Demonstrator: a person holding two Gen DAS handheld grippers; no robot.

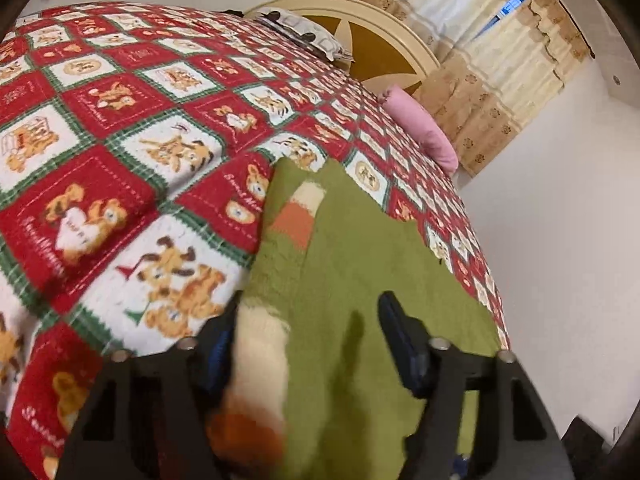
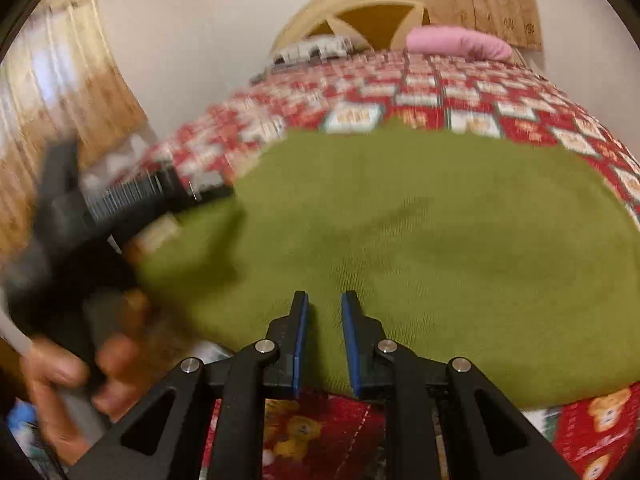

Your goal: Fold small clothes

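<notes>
A small green garment (image 1: 360,264) with cream and orange stripes lies on the bed; it also shows in the right wrist view (image 2: 420,232), spread wide. My left gripper (image 1: 308,332) is open, its fingers (image 1: 400,340) straddling the garment's near edge, with cloth bunched between the jaws. My right gripper (image 2: 324,320) has its jaws a little apart with the garment's near edge lying between the blue pads (image 2: 352,336). The left gripper also shows in the right wrist view (image 2: 100,216), blurred at the garment's left edge, held by a hand.
The bed carries a red, white and green patchwork blanket (image 1: 120,128) with bear prints. A pink pillow (image 1: 424,128) and a patterned pillow (image 1: 304,28) lie by the round headboard (image 1: 384,40). Curtains (image 1: 500,60) and white wall stand beyond the bed's right edge.
</notes>
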